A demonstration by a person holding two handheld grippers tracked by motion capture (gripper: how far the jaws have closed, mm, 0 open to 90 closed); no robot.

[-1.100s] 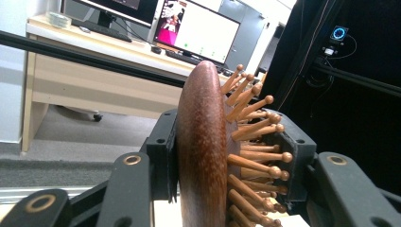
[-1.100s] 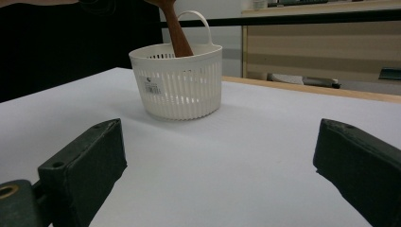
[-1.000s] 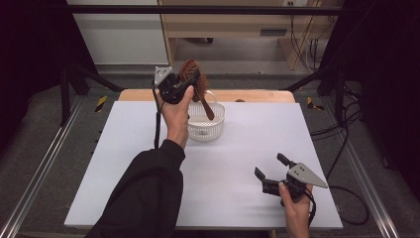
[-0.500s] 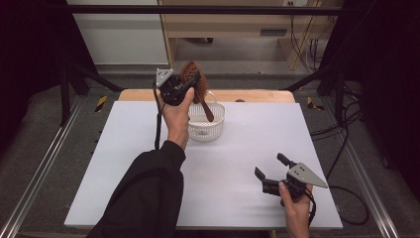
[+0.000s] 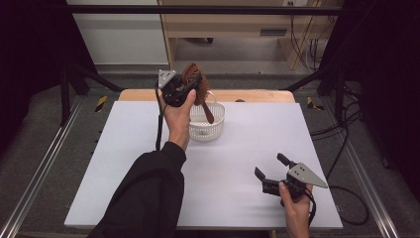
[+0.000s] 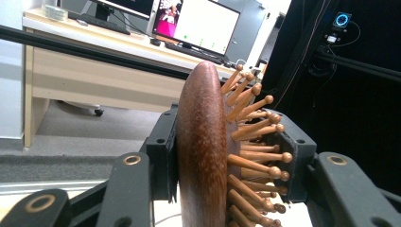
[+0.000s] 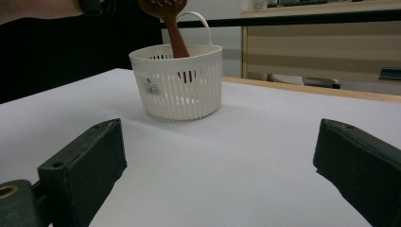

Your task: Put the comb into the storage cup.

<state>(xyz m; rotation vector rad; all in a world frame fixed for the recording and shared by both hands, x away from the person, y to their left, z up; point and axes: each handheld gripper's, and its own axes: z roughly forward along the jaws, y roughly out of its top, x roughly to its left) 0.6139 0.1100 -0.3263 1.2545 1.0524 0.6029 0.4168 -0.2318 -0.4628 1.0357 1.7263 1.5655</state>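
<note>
Holding the wooden hairbrush (image 5: 194,82) over the white basket (image 5: 207,126) near the desk's (image 5: 124,163) far edge.
High view: my left hand-held gripper (image 5: 190,87) pinches the brush head, handle dipping into the basket. Left gripper view: pads squeeze the brush (image 6: 203,151). Right gripper view: my right hand-held gripper (image 7: 217,165) spread, empty, near the front right corner.

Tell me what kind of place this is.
Probably a lab or office workroom set up for recording: a white table inside a metal frame, a desk with monitors and a keyboard behind it, and cables along the floor.
</note>
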